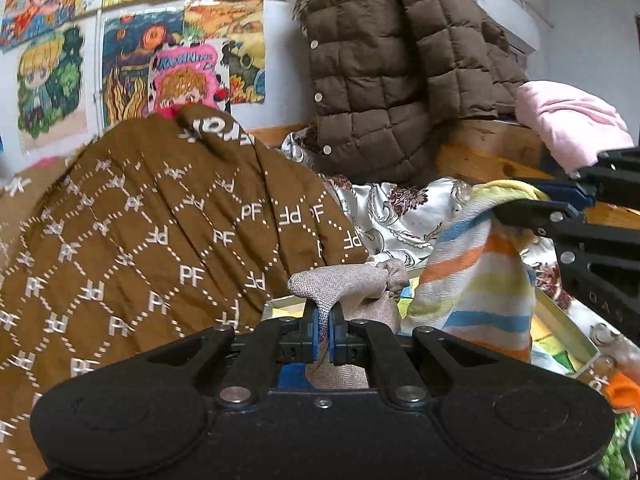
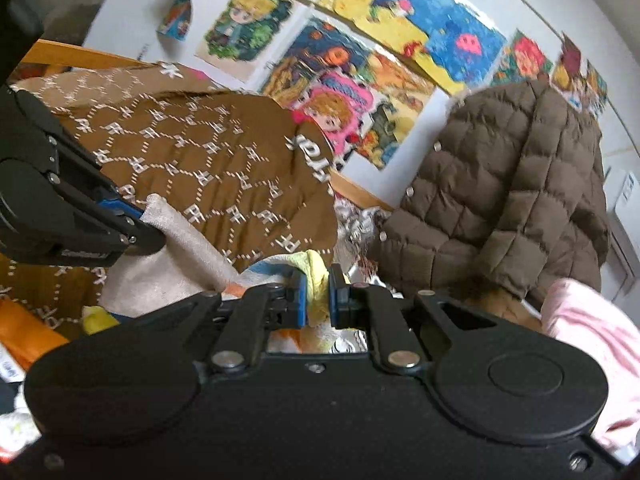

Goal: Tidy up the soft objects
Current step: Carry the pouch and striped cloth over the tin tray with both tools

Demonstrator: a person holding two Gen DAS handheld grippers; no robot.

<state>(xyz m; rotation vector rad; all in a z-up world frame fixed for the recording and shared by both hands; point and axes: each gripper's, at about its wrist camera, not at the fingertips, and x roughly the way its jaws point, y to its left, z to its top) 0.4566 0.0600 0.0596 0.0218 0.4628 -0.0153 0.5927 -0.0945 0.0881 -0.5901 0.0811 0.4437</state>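
Fingers of the left gripper [image 1: 323,320] are pressed together on a fold of grey-beige woven cloth [image 1: 348,284], which bunches up just past the blue pads and hangs down between them. From the right wrist view the same cloth [image 2: 168,256] trails away from that gripper [image 2: 140,228] at the left edge. The right gripper [image 2: 318,292] is pinching the yellow edge of a striped towel [image 2: 316,276]; in the left wrist view this towel [image 1: 480,276], banded in blue, orange and yellow on white, drapes from the right gripper [image 1: 520,208] at the right side.

Just left of both cloths lies a brown quilted blanket [image 1: 160,232] printed with white "PF" letters in a diamond grid, piled high and touching the grey cloth. Between blanket and towel, silvery patterned satin fabric [image 1: 404,208] shows underneath. Farther off, a brown puffer jacket [image 1: 400,60] with snap buttons hangs over a wooden rail [image 1: 480,152]. A pink cloth [image 1: 572,120] sits on that rail at the far right, just beside the jacket. Colourful cartoon posters [image 1: 120,48] cover the far wall on the left.
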